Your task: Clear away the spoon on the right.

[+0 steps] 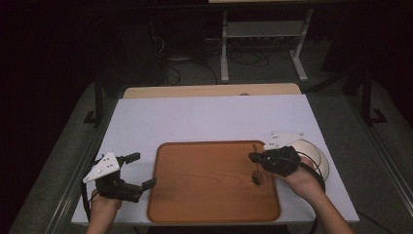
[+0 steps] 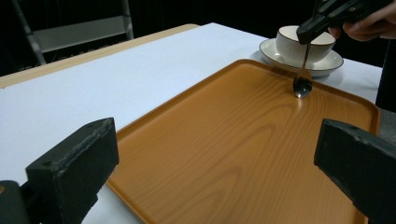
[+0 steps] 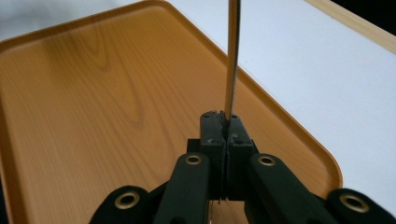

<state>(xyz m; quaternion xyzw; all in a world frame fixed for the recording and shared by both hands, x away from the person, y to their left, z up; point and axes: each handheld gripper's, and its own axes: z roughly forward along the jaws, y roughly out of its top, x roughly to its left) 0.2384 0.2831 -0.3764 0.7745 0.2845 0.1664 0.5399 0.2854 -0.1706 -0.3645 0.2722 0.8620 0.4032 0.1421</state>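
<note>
A wooden tray (image 1: 204,185) lies at the middle of the white table. My right gripper (image 1: 253,157) hovers over the tray's right side, shut on the handle of a metal spoon (image 1: 256,176). The spoon (image 2: 302,86) hangs bowl-down, with its bowl at the tray's surface (image 2: 224,140) near the far right rim. In the right gripper view the handle (image 3: 232,56) rises from between the closed jaws of my right gripper (image 3: 224,122). My left gripper (image 1: 142,170) is held open just left of the tray, and its wide-apart jaws hold nothing (image 2: 215,154).
A white cup (image 2: 292,44) stands on a saucer (image 2: 327,63) just beyond the tray's right edge, under my right hand (image 1: 304,180). The white table surface (image 1: 209,117) stretches behind the tray, with a wooden edge strip (image 1: 209,90) at its back. A metal frame (image 1: 263,29) stands on the floor beyond.
</note>
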